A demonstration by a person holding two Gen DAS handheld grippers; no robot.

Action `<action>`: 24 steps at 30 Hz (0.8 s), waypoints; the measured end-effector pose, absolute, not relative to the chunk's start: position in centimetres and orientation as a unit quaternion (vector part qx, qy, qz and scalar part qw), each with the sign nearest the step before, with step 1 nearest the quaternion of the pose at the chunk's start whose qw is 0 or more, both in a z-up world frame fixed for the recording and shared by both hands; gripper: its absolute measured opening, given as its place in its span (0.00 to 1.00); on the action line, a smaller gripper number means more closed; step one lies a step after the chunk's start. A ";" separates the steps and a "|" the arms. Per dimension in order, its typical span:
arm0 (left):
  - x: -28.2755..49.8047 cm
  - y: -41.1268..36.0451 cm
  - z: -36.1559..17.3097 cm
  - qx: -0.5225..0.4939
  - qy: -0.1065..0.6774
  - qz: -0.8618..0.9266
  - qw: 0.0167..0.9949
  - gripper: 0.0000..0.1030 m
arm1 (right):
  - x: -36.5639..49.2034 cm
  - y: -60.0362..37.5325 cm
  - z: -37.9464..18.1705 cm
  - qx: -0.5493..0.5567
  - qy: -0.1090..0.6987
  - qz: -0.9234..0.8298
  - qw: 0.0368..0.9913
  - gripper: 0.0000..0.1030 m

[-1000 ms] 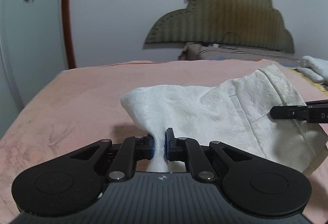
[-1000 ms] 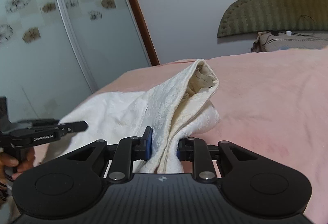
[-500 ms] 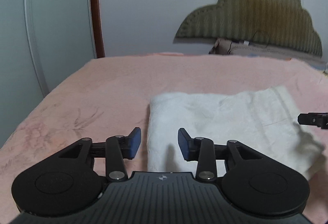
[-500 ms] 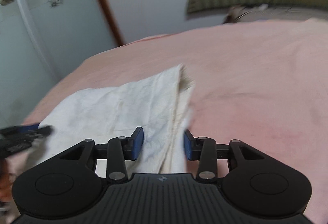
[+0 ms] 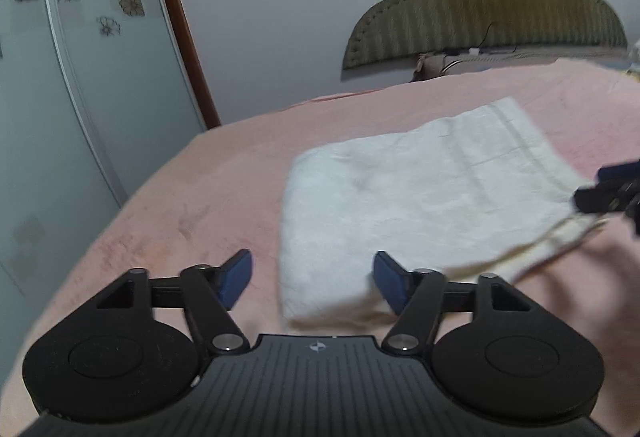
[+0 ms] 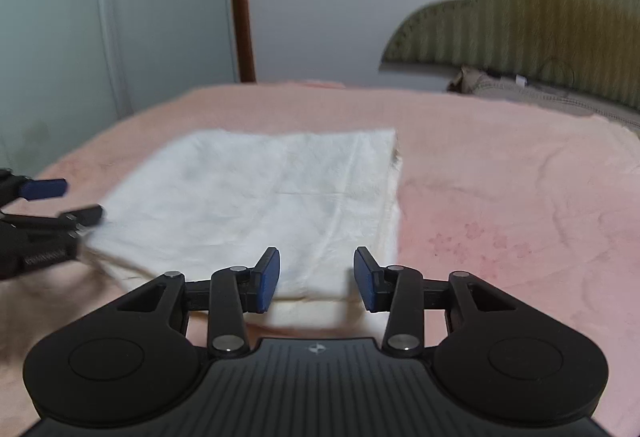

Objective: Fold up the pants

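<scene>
The white pants [image 5: 420,197] lie folded flat on my pink bedspread [image 5: 224,189], let go, with my left gripper [image 5: 312,283], jaws just widening, and my right gripper [image 6: 316,277] both spread apart at their near edge.

White textured pants [image 5: 420,197], folded into a flat rectangle, lie on pink bed cover, nr front edge.

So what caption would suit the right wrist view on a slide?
Folded white pants lie flat on the pink bedspread, right gripper open over their near edge.
</scene>
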State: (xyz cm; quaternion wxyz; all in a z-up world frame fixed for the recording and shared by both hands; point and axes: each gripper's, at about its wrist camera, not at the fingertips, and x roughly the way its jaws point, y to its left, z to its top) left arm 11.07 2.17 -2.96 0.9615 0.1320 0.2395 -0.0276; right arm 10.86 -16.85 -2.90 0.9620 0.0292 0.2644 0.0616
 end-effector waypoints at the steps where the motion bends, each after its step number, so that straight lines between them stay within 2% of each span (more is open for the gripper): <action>1: 10.3 2.0 -3.1 0.122 0.242 -0.036 0.962 0.78 | 10.0 -16.4 -3.0 0.028 0.264 0.065 0.962 0.39; 8: 7.8 0.9 -5.8 0.101 0.272 -0.044 0.956 0.79 | 7.4 -14.6 -5.4 0.034 0.298 0.073 0.951 0.40; 10: 8.1 1.2 -6.5 0.086 0.282 -0.032 0.955 0.81 | 7.3 -14.7 -5.9 0.034 0.305 0.071 0.949 0.47; 11: 8.3 1.4 -6.8 0.080 0.287 -0.025 0.954 0.82 | 7.3 -14.7 -6.1 0.034 0.307 0.068 0.949 0.56; 12: 8.4 1.6 -7.0 0.076 0.290 -0.020 0.954 0.82 | 7.4 -14.7 -6.2 0.033 0.309 0.068 0.948 0.60; 18: 8.8 1.7 -7.6 0.076 0.297 -0.008 0.952 0.95 | 7.4 -14.1 -6.5 0.024 0.309 0.075 0.948 0.62; 21: 8.7 1.6 -7.7 0.083 0.300 -0.004 0.950 0.96 | 7.5 -14.0 -6.8 0.025 0.316 0.081 0.945 0.71; 24: 8.8 1.6 -7.8 0.082 0.304 0.001 0.949 1.00 | 7.5 -13.4 -6.7 0.025 0.317 0.083 0.945 0.73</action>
